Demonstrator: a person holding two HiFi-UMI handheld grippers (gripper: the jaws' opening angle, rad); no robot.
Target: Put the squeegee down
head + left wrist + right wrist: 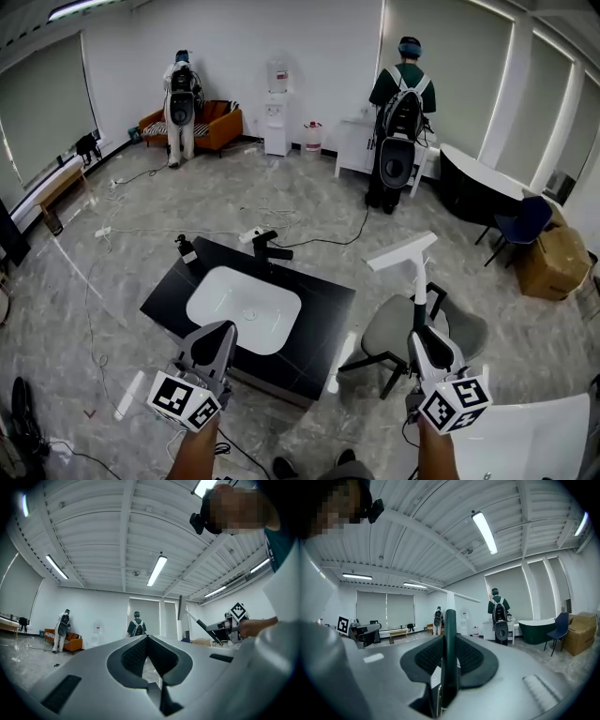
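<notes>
The squeegee [413,270] has a white blade on top and a dark handle, and it stands upright above a grey chair [405,329]. My right gripper [424,342] is shut on the lower part of that handle. In the right gripper view the handle [450,629] runs up between the pads to the white blade [449,592]. My left gripper [223,336] hovers at the near edge of the black counter [317,330] with its white basin [245,310]. The left gripper [147,637] has its tips together with nothing between them. The squeegee [191,617] also shows at the right of the left gripper view.
A black faucet [268,248] and a soap bottle [186,249] stand on the counter's far side. Cables trail over the floor. Two people with backpacks [401,127] stand at the back, near an orange sofa [211,125]. A cardboard box [555,262] and a white tabletop [525,441] are at the right.
</notes>
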